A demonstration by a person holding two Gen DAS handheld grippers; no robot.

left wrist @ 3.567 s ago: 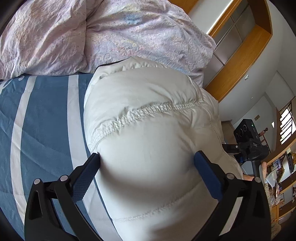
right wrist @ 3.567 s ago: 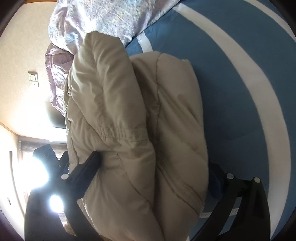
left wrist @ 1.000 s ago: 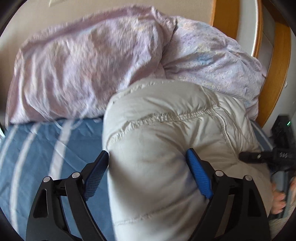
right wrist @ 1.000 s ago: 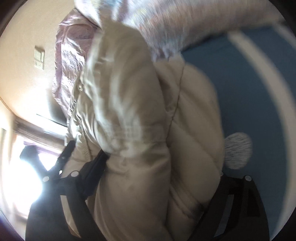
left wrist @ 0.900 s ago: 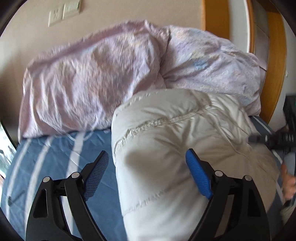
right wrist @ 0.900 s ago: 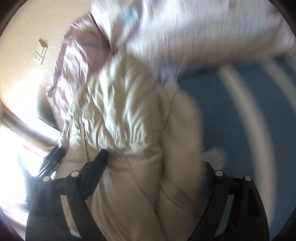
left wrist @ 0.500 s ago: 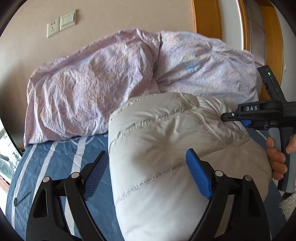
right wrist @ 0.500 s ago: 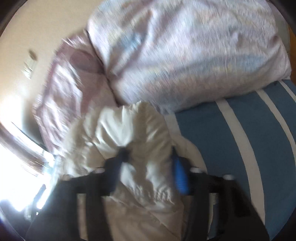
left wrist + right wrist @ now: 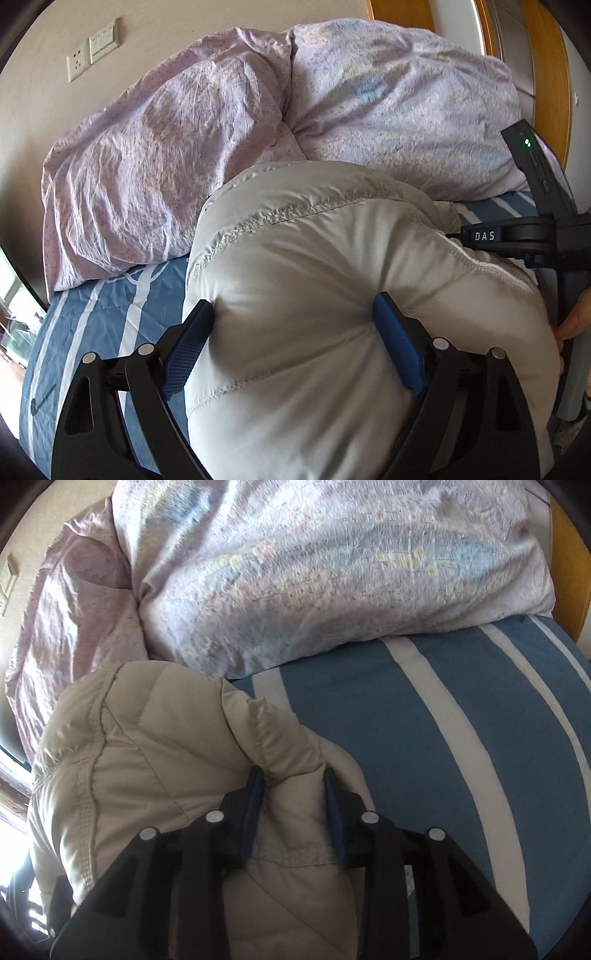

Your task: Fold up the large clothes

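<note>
The right gripper (image 9: pixel 293 794) is pinching a narrow ridge of the puffy jacket (image 9: pixel 155 760), while the left gripper (image 9: pixel 293 332) is squeezing a wide bulge (image 9: pixel 314 280) of it. The jacket is lying bundled on the striped bedsheet (image 9: pixel 424 738) against the pillows (image 9: pixel 314 572). The slick, springy fill is likely pushing back, so either hold could slide off and let the fold spring open.

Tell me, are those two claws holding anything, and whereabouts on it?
Both hold the folded puffer jacket. The left gripper squeezes a thick padded bulge; the right gripper pinches a narrower fold at its edge.
</note>
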